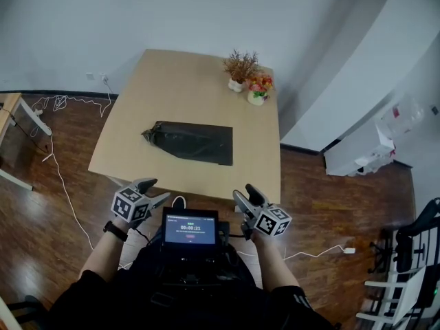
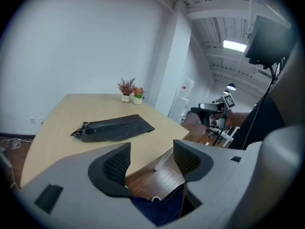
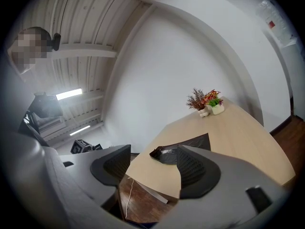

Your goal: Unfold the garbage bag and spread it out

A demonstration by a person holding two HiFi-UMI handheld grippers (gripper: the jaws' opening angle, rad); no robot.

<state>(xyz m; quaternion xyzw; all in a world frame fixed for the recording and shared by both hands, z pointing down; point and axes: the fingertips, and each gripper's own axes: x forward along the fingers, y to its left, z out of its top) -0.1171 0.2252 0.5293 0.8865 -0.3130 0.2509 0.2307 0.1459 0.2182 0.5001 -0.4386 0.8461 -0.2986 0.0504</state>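
A black garbage bag (image 1: 191,141) lies folded flat on the light wooden table (image 1: 172,88), its bunched end toward the left. It also shows as a dark flat bag (image 2: 113,127) in the left gripper view and as the bag (image 3: 181,149) in the right gripper view. My left gripper (image 1: 152,191) hangs off the table's near edge at the left, open, nothing between its jaws. My right gripper (image 1: 246,196) hangs off the near edge at the right, open and empty too. Both grippers (image 2: 151,160) (image 3: 152,166) are well short of the bag.
Two small pots of flowers (image 1: 249,81) stand at the table's far right corner. A screen device (image 1: 190,231) sits at the person's chest between the grippers. White cables (image 1: 58,163) trail over the wooden floor at the left. A white wall panel (image 1: 364,74) and chairs (image 1: 412,267) stand to the right.
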